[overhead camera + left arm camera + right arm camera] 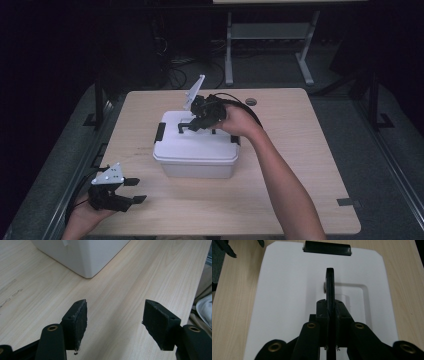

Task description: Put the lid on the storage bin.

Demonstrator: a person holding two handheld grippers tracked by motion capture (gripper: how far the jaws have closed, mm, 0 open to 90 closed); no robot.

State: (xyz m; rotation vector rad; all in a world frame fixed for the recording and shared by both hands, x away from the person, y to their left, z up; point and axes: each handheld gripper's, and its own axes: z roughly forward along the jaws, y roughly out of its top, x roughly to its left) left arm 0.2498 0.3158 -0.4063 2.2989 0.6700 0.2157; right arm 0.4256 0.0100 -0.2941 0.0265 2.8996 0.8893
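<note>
1. The black handle (pixel 330 287) is pinched between the pads of the right gripper (pixel 330 307) (the jaws are closed tight on it).
2. The handle is stood up on its edge, in the middle of the white lid (pixel 287 290).
3. In the high view, the right gripper (pixel 200 117) is seen over the top of the box (pixel 196 167), and the handle (pixel 186 126) is held up from the lid (pixel 172 142).
4. The box is set near the middle of the table (pixel 300 150), and the lid is still on it.
5. A black clip (pixel 327 248) is seen at the far end of the lid in the right gripper view.
6. In the high view, one clip (pixel 160 132) is found on the left end of the box and one more (pixel 235 140) on the right end (partly hidden by the hand).
7. The left gripper (pixel 131 191) is held low at the near left corner of the table, well apart from the box.
8. Its jaws are spread open, and nothing is held between them (bare wood is seen in the gap).
9. In the left gripper view, the left gripper (pixel 115 322) is pointed along the table (pixel 120 290), and a corner of the box (pixel 87 257) is seen farther off.
</note>
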